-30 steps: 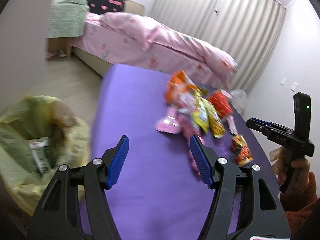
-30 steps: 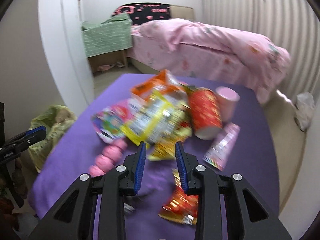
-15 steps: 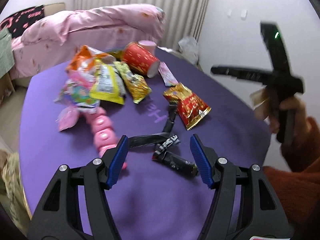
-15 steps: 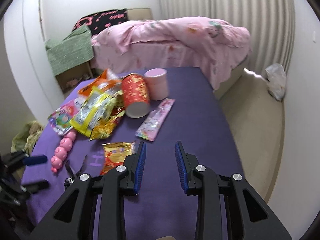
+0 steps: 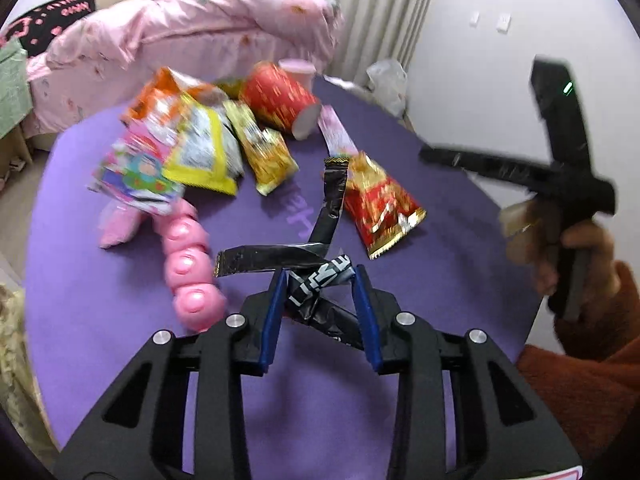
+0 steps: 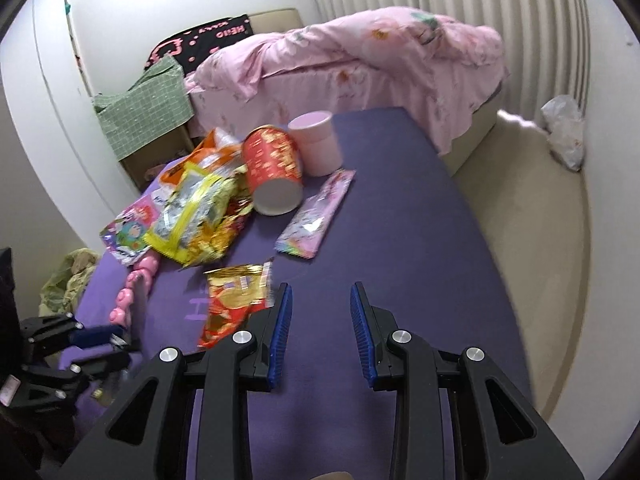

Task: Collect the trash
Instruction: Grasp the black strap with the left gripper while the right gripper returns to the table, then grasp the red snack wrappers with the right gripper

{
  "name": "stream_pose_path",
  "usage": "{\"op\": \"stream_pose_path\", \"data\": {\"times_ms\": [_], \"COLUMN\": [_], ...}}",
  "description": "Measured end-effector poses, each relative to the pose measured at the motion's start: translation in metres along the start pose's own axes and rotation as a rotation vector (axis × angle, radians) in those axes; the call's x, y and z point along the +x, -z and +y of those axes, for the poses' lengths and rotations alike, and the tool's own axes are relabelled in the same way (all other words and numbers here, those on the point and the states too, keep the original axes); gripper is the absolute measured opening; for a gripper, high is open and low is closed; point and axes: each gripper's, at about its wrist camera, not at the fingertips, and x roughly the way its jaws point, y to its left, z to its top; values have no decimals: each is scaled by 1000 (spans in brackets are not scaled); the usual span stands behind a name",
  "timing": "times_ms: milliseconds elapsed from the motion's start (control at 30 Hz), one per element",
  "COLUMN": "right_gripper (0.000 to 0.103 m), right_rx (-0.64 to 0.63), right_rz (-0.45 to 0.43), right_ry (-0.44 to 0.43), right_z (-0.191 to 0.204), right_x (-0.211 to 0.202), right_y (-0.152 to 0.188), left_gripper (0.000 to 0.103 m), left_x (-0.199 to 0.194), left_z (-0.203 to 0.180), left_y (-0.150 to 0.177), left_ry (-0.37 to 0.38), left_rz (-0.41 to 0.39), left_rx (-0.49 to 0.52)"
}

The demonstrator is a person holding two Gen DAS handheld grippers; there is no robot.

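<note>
At the far left edge of the right wrist view, a yellow-green trash bag (image 6: 70,276) sits on the floor beside the purple bench (image 5: 120,320). On the bench, going rightward in the left wrist view, a pink segmented toy (image 5: 188,268) lies below a heap of snack wrappers: a colourful cartoon packet (image 5: 136,172), a yellow-edged silver packet (image 5: 202,152) and a gold packet (image 5: 266,152). Behind them a red paper cup (image 5: 280,100) lies on its side, with a pink round box (image 6: 316,142) just beside it and a long pink wrapper (image 6: 318,216) near its mouth.

The left hand-held gripper (image 5: 320,284) points down at the near middle of the bench. Its jaws are closing around a crumpled black wrapper (image 5: 320,276), which lies between the blue pads; whether the pads already press on it cannot be told. Long black strips of the same wrapper trail away toward the toy and toward a red and gold packet (image 5: 380,204) just to the right.

Farther right, the right hand-held gripper (image 6: 320,304) hangs above bare bench, its jaws partly apart with nothing between them. A hand (image 5: 576,256) in a rust-orange sleeve (image 5: 592,368) grips its handle.
</note>
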Motion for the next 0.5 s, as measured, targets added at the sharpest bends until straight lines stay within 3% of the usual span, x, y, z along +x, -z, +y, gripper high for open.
{"op": "stream_pose_path", "data": {"times_ms": [67,167,267,367,500], "right_gripper": [32,57,57,57,57], "right_rx": [-6,0,-8,-66,-141], "right_rz": [15,44,82,117,130], "right_ry": [-35,-113,-144,-91,-47], "right_z": [9,20,30,42,56], "right_x": [6,17,29,40,47], "right_y": [1,2,2,5,8], "left_gripper": [32,33,33,33,33], "left_x": [-13,-33,-41,-43,-48], "left_z": [4,19,46,78,97], "left_y": [-1,0,5,15,31], "left_ry": [-37,-119,-170,-199,-226], "left_rz": [-33,-74,-74,-57,-43], "left_rx": [-11,-49,-142,-265,-351]}}
